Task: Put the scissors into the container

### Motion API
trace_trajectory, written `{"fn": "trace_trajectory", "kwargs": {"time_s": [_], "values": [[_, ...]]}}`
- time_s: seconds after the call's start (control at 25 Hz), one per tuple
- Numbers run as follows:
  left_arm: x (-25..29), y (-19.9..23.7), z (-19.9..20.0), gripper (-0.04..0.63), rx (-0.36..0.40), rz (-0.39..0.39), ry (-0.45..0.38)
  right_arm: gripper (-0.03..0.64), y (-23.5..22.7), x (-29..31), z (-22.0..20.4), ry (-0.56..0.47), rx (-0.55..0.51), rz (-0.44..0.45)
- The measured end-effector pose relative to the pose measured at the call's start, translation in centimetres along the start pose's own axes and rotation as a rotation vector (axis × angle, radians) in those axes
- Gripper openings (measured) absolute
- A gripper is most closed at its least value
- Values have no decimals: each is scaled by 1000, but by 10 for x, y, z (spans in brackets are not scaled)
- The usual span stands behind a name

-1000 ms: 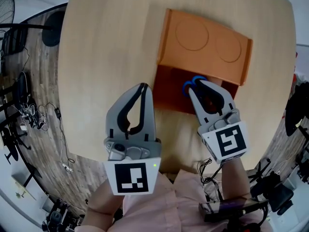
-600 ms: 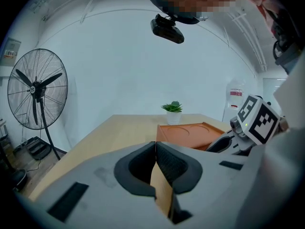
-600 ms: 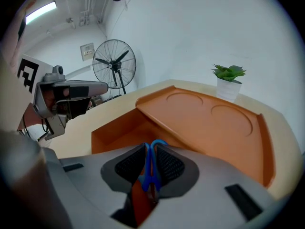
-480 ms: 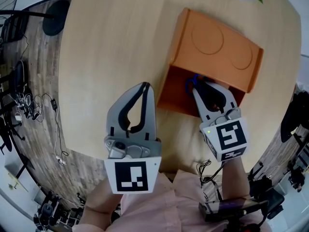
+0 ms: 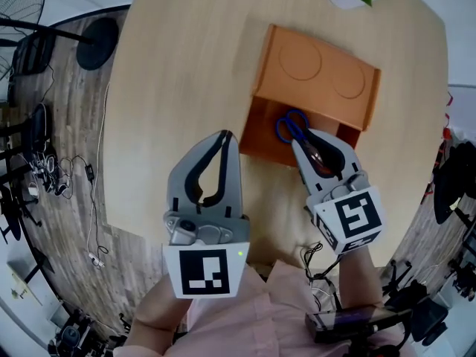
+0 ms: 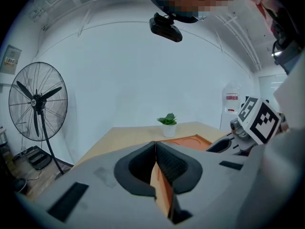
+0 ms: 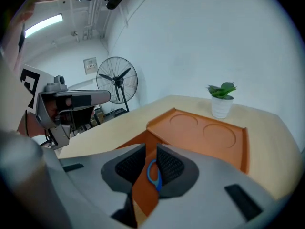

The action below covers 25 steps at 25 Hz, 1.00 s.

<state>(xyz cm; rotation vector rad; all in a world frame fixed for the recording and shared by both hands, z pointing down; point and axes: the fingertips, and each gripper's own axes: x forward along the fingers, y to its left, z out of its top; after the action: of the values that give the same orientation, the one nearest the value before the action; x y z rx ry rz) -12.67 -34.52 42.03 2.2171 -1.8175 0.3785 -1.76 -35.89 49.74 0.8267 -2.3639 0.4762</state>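
Your orange container [image 5: 316, 69] sits toward the far right corner of the table [image 5: 186, 88]. Its open near compartment holds the blue loops of the scissors [image 5: 292, 126], which show clearer of the right gripper [image 5: 303, 138] than half a second ago. The scissors run near-to-far, loops leading, pinched in that gripper's narrow jaws. Your left gripper [image 5: 223, 134] is closed and empty.

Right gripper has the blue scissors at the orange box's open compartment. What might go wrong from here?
1. The right gripper seems to pinch the blue-handled scissors near its jaw tips only, so they may pivot or slip during lowering.
2. It works close above the front wall of the orange plastic container. A bump might shift the box, since the left gripper, shut and empty, hangs apart from it over the light wooden table.
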Motion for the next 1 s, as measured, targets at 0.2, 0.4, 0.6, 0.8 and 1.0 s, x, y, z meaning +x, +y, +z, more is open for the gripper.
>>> {"fn": "trace_trajectory", "kwargs": {"time_s": [0.2,0.4,0.6,0.8,1.0], "values": [[-31,-16,39,9,38,0,-114,61,13,-47,39,-185,-38,-64],[-75,-50,81,9,43,-23,-204,32,31,-112,71,-346,-66,-133],[-115,-76,125,9,88,-16,-308,2,40,-181,103,-513,-94,-216],[-149,-90,157,9,113,0,-399,2,55,-230,121,-614,-143,-275],[-174,-102,172,9,137,17,-446,2,67,-260,128,-673,-176,-297]]}}
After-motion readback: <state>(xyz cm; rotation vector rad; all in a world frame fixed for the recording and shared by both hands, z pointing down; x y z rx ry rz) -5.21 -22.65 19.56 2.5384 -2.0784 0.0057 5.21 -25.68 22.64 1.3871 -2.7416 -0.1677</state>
